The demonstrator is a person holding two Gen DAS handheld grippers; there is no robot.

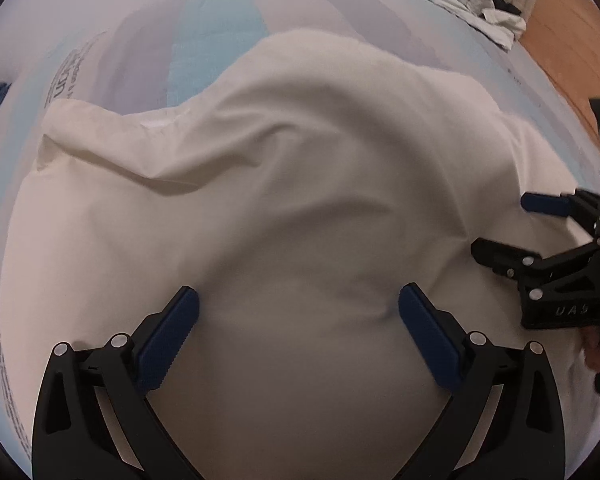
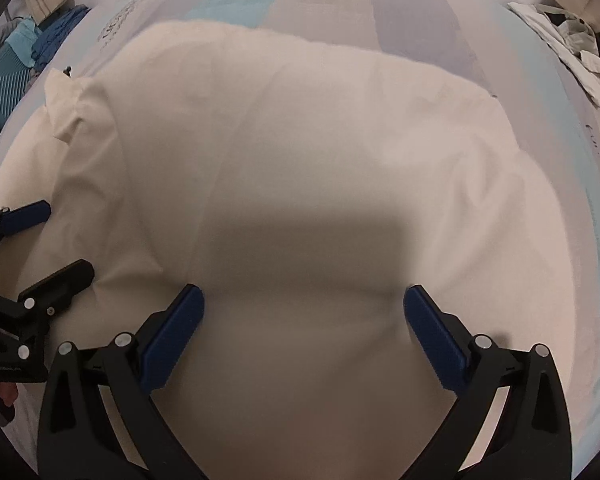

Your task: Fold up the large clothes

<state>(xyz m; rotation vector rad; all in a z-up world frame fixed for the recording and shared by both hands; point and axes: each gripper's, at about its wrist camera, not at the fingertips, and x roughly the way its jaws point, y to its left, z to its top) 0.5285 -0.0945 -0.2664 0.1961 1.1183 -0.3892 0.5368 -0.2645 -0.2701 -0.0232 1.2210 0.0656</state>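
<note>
A: Cream cotton garment (image 1: 284,200), large and rumpled, lies spread on the pastel-striped bed (image 1: 220,20), one bunched corner at 10 o'clock.

B: Grippers?

A: Left hand-held gripper (image 1: 299,312) gaping wide, nothing between the blue pads, poised over the near edge. Right hand-held gripper (image 2: 303,310) likewise, empty. They sit side by side, probably to pinch the near hem at two spots and carry it over evenly.

B: Clutter?

A: Pile of white clothes (image 1: 476,4) at 1 o'clock, well apart.

Garment (image 1: 284,184) on bed (image 1: 220,20)
</note>
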